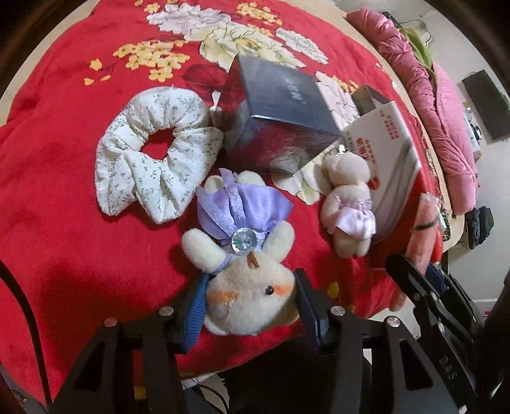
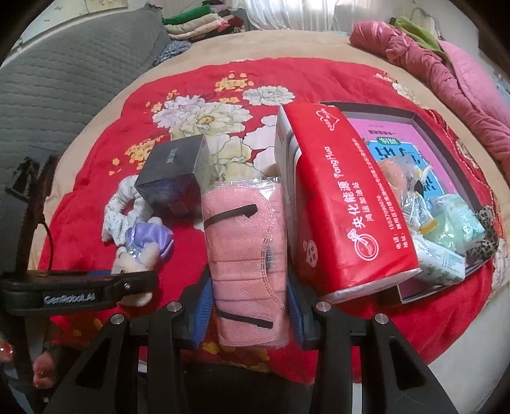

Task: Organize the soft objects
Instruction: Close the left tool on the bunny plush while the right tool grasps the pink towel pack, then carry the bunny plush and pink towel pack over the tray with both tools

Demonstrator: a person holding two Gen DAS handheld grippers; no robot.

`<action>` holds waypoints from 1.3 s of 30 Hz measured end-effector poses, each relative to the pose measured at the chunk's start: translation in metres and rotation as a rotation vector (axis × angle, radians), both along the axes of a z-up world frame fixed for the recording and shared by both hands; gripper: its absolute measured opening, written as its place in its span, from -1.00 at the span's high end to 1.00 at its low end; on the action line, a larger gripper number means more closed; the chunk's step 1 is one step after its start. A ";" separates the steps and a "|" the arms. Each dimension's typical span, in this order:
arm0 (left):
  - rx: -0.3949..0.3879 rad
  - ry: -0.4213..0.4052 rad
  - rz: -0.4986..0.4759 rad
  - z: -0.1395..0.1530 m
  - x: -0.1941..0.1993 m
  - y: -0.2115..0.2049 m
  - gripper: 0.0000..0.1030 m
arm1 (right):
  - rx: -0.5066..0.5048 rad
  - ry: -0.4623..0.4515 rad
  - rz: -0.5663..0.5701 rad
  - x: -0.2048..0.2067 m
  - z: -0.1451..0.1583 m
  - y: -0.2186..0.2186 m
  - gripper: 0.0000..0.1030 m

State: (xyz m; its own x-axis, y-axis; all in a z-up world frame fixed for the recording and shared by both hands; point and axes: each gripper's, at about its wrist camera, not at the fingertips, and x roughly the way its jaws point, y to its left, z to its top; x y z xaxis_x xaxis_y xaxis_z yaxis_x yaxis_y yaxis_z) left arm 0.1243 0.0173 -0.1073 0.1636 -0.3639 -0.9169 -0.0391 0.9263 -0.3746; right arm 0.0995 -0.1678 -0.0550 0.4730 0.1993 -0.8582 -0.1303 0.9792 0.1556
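A plush bear in a lilac dress (image 1: pixel 245 254) lies low centre on the red floral blanket (image 1: pixel 63 191), its head clamped in the left tongs (image 1: pixel 250 302); the right tongs (image 2: pixel 248 305) clamp a bagged pink towel (image 2: pixel 245 254), lower centre, beside a red tissue pack (image 2: pixel 344 203)

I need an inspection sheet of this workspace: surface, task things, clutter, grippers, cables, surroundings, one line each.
Surface: red floral blanket spread over a beige cover.
Job's things: plush bear in purple dress; smaller bear lying against the red tissue pack; white floral scrunchie; pink mask pack.
Clutter: dark grey box; open tray with small packets.
Grippers: left gripper shut on the bear's head; right gripper shut on the mask pack.
Cables: a thin black cable beside the left gripper.
Surroundings: pink quilt, folded clothes, grey padded cover.
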 end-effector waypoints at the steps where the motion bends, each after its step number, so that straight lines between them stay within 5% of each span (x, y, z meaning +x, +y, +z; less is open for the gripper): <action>1: 0.004 -0.007 -0.005 0.003 -0.003 0.001 0.00 | 0.001 -0.006 0.001 -0.001 0.002 0.000 0.18; 39: 0.026 -0.307 -0.102 0.153 -0.035 -0.048 0.00 | 0.082 -0.243 -0.086 -0.029 0.127 -0.060 0.18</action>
State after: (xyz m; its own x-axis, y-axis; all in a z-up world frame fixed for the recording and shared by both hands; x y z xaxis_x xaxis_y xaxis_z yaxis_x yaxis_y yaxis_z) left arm 0.0888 -0.0307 0.0459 0.3984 -0.3695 -0.8395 0.1654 0.9292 -0.3305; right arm 0.0700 -0.2276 0.0720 0.6811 0.2138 -0.7003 -0.0908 0.9737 0.2090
